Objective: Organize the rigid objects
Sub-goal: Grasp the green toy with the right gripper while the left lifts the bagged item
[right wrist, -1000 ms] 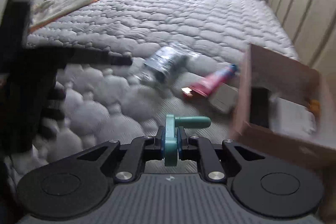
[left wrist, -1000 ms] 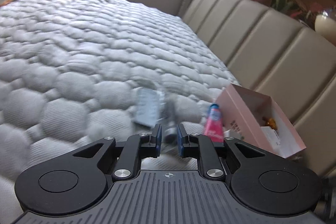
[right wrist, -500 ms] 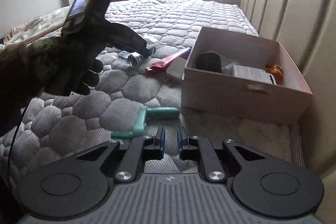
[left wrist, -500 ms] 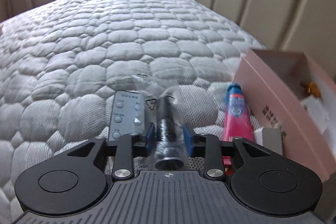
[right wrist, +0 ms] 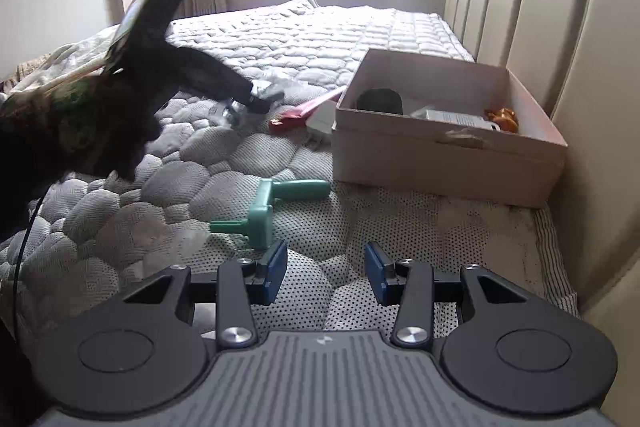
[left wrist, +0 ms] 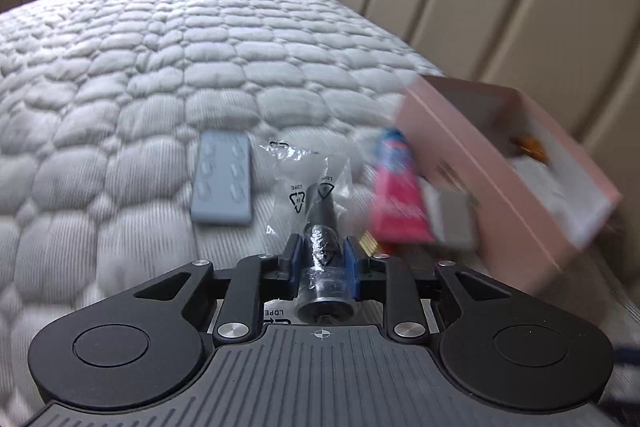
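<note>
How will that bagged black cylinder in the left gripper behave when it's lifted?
The black cylinder looks rigid, so it should lift without sagging. Its loose plastic bag is glossy and may slide under the left gripper pads. Being round, it would probably roll if dropped on the mattress.

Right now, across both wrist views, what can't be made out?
- Left wrist: pink tube and grey block beside it are motion-blurred, so the print is unreadable.
- Left wrist: remote buttons are smeared.
- Right wrist: left gripper pads and the bagged black cylinder are too small and dark; the grip is unclear there.
- Both views: pink box contents are partly hidden by its walls.
- Right wrist: person's sleeve covers the bed's left side.
</note>
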Demonstrator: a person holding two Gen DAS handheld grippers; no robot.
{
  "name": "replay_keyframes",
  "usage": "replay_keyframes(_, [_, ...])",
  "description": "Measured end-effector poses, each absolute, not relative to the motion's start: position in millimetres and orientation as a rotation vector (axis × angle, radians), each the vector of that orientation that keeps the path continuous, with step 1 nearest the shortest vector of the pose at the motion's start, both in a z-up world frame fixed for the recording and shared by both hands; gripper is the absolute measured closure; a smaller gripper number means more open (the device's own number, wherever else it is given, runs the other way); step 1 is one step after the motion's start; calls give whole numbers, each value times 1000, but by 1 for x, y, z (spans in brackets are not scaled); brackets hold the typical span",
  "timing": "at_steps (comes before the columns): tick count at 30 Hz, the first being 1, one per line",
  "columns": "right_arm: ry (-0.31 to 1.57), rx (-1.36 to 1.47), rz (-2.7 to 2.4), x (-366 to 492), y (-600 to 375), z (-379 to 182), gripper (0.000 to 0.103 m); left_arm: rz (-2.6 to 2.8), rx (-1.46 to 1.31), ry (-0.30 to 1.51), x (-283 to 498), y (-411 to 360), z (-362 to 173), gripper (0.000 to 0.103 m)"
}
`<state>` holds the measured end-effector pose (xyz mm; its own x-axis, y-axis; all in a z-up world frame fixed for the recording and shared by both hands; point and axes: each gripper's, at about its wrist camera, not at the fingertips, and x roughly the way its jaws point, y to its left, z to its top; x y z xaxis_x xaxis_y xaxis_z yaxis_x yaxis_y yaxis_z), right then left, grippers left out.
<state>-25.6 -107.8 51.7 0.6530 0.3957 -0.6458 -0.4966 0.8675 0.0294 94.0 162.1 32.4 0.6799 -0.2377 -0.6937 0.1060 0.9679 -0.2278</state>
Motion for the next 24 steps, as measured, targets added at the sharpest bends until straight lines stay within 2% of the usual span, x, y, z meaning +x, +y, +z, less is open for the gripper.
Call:
replay_keyframes(2, [683,-157,523,-28,-105,54,56,-221,-186,806,66,159,37,78])
replay_keyframes(4, [670,-165,526,-30,-100,56,41,-243,-190,802,38,157,40,78])
replay_keyframes(6, [654,-171,524,-28,-94,57,33,-253,-198,797,14,157,43,78])
replay_keyframes(8, [640,-171,529,-21,-85,57,31,-260,-230,793,-4,160,43,78])
replay_keyframes(17, [727,-182,530,40,-41,28,32,-280,-322,808,-36,165,32,78])
replay_keyframes(19, [735,-183,530,40,-41,26,48,-286,-336,807,-39,164,30,78])
replay_keyframes(24, [706,-133,547,16,-64,47,48,-337,-339,810,-46,148,32,78])
